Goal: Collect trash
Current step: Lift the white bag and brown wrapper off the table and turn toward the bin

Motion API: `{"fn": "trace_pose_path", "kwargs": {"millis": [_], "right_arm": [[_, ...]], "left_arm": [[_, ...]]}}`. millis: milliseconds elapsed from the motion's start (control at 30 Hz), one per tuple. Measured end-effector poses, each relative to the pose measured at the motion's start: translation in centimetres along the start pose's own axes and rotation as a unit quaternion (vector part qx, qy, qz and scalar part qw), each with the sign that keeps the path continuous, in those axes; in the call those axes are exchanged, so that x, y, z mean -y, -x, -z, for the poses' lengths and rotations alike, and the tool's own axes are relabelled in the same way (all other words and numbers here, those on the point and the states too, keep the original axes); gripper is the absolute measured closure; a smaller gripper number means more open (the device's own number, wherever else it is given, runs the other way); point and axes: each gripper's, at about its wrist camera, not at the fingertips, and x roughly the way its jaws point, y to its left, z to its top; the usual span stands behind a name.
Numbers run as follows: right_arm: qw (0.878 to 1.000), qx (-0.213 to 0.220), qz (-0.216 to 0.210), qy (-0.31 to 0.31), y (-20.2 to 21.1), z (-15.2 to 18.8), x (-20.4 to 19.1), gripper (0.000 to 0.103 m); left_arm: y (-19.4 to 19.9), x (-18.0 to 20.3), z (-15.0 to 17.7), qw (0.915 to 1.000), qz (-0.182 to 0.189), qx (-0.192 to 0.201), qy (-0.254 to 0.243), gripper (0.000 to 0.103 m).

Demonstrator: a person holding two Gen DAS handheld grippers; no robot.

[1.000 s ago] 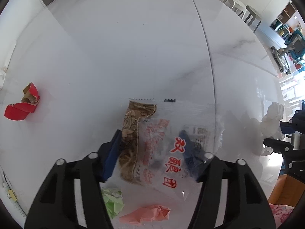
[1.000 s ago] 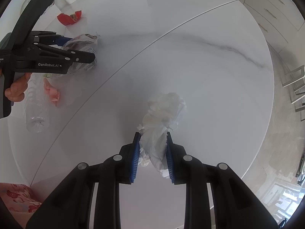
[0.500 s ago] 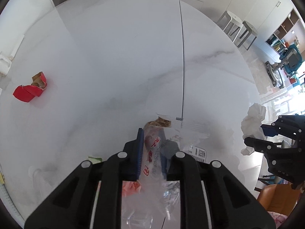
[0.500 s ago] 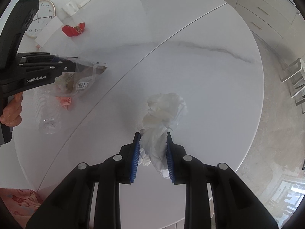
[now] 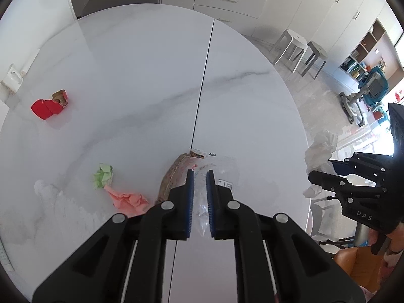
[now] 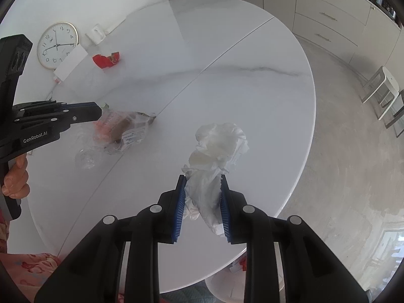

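My left gripper point(image 5: 200, 174) is shut on a clear printed snack wrapper point(image 5: 174, 176) with a brown piece inside, held above the white marble table point(image 5: 141, 75). In the right wrist view the same wrapper point(image 6: 123, 128) hangs from the left gripper point(image 6: 98, 112). The right gripper point(image 6: 203, 179) is shut on a crumpled white tissue wad point(image 6: 219, 141), lifted over the table's near edge. Loose on the table lie a red crumpled wrapper point(image 5: 48, 104), a green paper ball point(image 5: 103, 176) and a pink paper scrap point(image 5: 127, 199).
A clear plastic bottle point(image 6: 87, 156) lies on the table below the left gripper. A wall clock point(image 6: 56, 45) and a white box point(image 6: 70, 61) rest at the table's far side. Stools point(image 5: 300, 48) and cabinets stand beyond the table; an orange chair point(image 5: 353, 265) is near the right hand.
The left jaws closed on the snack wrapper and lifted it off the table. Both grippers rose and pulled back, so more of the room shows. The right keeps its hold on the tissue.
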Motion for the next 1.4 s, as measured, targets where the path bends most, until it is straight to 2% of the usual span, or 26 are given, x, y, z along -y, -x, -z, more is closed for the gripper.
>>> {"fn": "trace_pose_path", "kwargs": {"millis": [267,333,367,400,467,500,600,700,900,1000,1067,1133,1167,1200,1300,1400], "right_arm": [[0.999,0.016,-0.001,-0.03,2.0,2.8,0.4,0.077],[0.999,0.017,0.0,-0.034,2.2,3.1,0.3,0.077],[0.999,0.017,0.0,-0.036,2.2,3.2,0.3,0.077],[0.999,0.017,0.0,-0.037,2.2,3.3,0.2,0.077],[0.999,0.015,-0.001,-0.039,2.1,3.4,0.2,0.077],[0.999,0.014,-0.001,-0.04,2.1,3.4,0.1,0.077],[0.999,0.008,0.0,-0.041,1.8,3.1,-0.1,0.077],[0.999,0.001,0.0,-0.044,1.2,2.7,-0.1,0.077],[0.999,-0.016,0.002,-0.052,-0.3,1.9,0.1,0.077],[0.998,-0.026,0.002,-0.056,-1.0,1.8,0.1,0.077],[0.998,-0.03,0.002,-0.056,-1.3,1.7,0.2,0.077],[0.998,-0.033,0.002,-0.057,-1.5,1.5,0.2,0.077],[0.998,-0.034,0.002,-0.056,-1.6,1.4,0.3,0.077],[0.998,-0.035,0.003,-0.057,-1.7,1.4,0.3,0.077],[0.998,-0.038,0.002,-0.056,-1.8,1.1,0.4,0.077],[0.998,-0.036,0.001,-0.054,-1.8,1.0,0.4,0.077]], "left_arm": [[0.3,-0.3,2.1,0.9998,-0.003,-0.015,0.009,0.095],[0.2,-0.3,2.1,0.9998,-0.005,-0.017,0.0,0.092],[0.2,-0.1,2.2,0.9998,-0.01,-0.018,-0.009,0.078],[0.2,0.0,2.1,0.9995,-0.021,-0.014,-0.021,0.051],[0.3,0.4,2.0,0.9982,-0.04,0.004,-0.045,0.024],[0.4,0.6,1.9,0.9972,-0.038,0.013,-0.063,0.021],[-0.6,1.1,1.2,0.9928,-0.015,-0.009,-0.119,0.01],[-2.5,1.6,0.6,0.9841,-0.012,-0.033,-0.174,0.008],[-7.4,2.2,-0.3,0.9681,0.034,-0.114,-0.221,0.008],[-9.5,3.1,0.1,0.9564,0.025,-0.142,-0.254,0.008],[-10.1,3.7,0.6,0.9512,0.013,-0.141,-0.274,0.011],[-10.4,4.0,1.1,0.9493,0.014,-0.141,-0.281,0.03],[-10.5,4.0,1.2,0.9497,0.022,-0.148,-0.275,0.046],[-10.5,4.0,1.2,0.9528,0.026,-0.145,-0.266,0.054],[-10.0,3.8,1.3,0.9594,0.044,-0.141,-0.241,0.065],[-9.3,3.5,1.7,0.9656,0.049,-0.137,-0.215,0.071]]}}
